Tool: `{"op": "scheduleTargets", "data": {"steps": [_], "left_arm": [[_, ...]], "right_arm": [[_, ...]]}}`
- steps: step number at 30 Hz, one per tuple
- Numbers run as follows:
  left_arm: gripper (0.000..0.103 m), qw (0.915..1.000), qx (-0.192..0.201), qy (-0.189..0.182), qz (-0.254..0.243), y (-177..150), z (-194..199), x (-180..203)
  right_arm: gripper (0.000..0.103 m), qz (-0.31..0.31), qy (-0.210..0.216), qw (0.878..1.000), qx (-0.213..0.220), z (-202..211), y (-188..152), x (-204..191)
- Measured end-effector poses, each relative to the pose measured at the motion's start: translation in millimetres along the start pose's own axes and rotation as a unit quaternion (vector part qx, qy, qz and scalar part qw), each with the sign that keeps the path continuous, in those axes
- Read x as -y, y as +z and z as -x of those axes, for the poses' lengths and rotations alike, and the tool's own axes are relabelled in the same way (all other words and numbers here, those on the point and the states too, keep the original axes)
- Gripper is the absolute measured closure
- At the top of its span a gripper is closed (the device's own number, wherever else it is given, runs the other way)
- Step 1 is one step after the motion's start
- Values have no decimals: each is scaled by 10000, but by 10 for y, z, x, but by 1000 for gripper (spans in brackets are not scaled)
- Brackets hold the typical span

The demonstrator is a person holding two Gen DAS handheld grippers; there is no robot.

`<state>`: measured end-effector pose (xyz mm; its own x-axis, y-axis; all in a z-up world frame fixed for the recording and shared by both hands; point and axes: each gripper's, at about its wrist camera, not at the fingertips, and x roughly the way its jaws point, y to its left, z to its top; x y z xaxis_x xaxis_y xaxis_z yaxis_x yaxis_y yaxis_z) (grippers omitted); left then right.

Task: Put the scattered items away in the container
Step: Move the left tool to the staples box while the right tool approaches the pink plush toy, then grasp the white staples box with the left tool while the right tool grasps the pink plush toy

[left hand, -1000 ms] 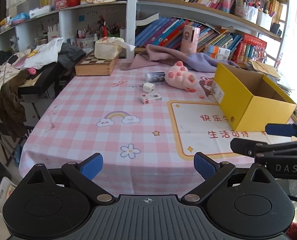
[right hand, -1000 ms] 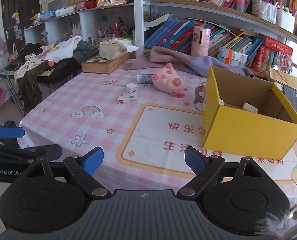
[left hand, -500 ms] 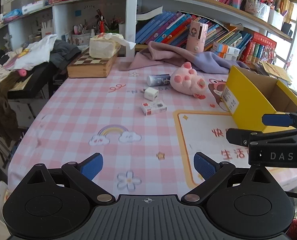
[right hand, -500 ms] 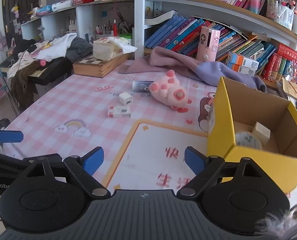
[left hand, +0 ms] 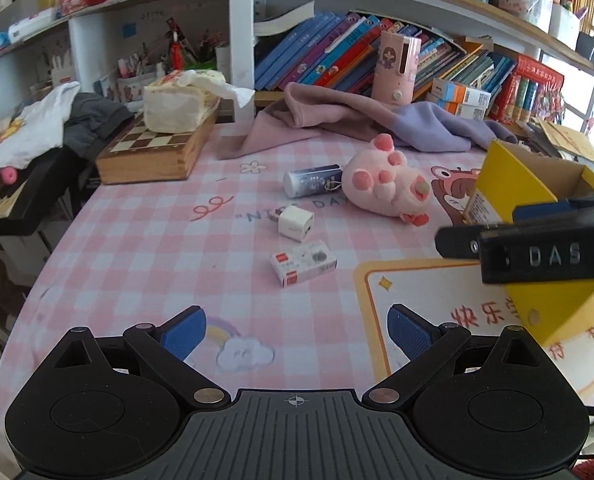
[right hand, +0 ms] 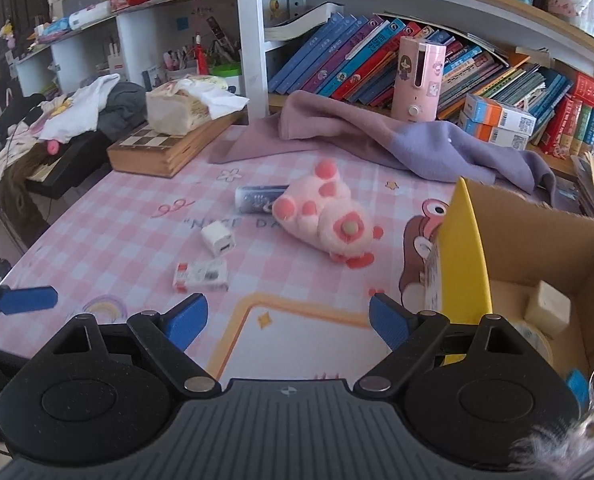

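Both sets of tongs are spread wide, nothing pinched or touched. The left gripper (left hand: 295,330) is held low over the pink checked tablecloth (left hand: 137,248), bottom centre of its frame; the right gripper (right hand: 287,318) sits bottom centre of its own view.

Scattered stuff is seen mid-frame: a small red-and-white box (left hand: 303,263), a white charger cube (left hand: 295,222) just behind it, a silver tube (left hand: 312,181) touching the pink plush toy (left hand: 385,186). The yellow cardboard box (right hand: 463,264) is parked at the right edge, a few bits already inside. A purple cloth (right hand: 437,146) and a chessboard case (left hand: 157,152) are piled along the back by the bookshelf.
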<state>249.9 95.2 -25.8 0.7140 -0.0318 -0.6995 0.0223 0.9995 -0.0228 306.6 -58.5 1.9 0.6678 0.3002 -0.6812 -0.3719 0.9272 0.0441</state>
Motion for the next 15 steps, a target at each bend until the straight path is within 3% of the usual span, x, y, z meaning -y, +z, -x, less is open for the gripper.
{"op": "scheduleTargets", "data": {"steps": [15], "left_arm": [[6, 9997, -204, 107, -22, 266, -918, 25]], "right_arm": [[11, 331, -352, 9971, -590, -1061, 601, 83]]}}
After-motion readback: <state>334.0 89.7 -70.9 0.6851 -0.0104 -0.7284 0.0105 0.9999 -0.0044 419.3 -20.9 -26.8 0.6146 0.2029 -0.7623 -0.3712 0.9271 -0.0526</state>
